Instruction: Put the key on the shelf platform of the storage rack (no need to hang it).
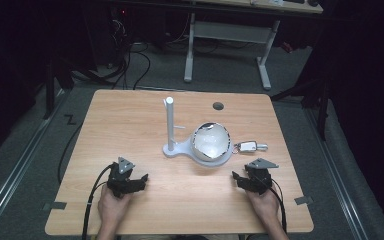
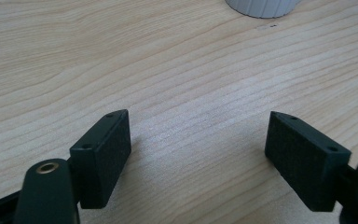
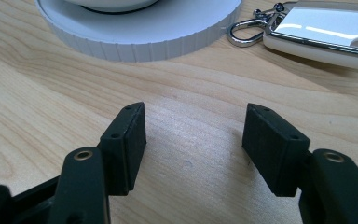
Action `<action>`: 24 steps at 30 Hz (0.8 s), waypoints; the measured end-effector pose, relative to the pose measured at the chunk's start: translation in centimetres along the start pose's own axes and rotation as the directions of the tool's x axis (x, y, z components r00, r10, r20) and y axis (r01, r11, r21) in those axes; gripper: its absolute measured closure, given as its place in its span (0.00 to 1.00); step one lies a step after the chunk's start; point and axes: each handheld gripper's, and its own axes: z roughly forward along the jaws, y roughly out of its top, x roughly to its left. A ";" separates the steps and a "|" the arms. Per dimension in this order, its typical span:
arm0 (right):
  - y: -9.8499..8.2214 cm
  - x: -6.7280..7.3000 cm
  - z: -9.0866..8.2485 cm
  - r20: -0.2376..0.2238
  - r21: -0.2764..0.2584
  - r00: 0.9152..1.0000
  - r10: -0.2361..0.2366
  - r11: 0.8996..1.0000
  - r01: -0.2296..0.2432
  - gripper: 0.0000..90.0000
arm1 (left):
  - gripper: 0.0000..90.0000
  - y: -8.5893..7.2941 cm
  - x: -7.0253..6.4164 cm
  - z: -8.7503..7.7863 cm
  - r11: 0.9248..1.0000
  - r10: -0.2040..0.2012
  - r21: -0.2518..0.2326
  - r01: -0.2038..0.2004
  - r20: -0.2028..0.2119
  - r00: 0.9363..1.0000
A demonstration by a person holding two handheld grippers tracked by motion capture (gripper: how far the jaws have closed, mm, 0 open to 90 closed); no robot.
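Bowl [image 1: 211, 141] on white stand [image 1: 180, 148], key fob [image 1: 249, 146] beside, tools open.

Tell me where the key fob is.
In the high view the key fob lies on the table, just right of the white stand's round base, ahead of the right gripper.

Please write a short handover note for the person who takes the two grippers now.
Left gripper: open, holding nothing, low over the table.
Right gripper: open, holding nothing, aimed toward the key tag.
White stand with upright post and bowl-like dish sits mid-table.
Key tag lies on the table right of the stand's base.
Done: nothing visibly.
Left: probably grasp the key tag and hang it on the stand.
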 end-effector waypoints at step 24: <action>-0.1 -0.2 -0.6 0.004 -0.002 0.999 0.035 0.999 -0.035 0.47 | 0.26 0.0 0.0 0.0 1.000 -0.002 -0.001 0.002 0.001 1.000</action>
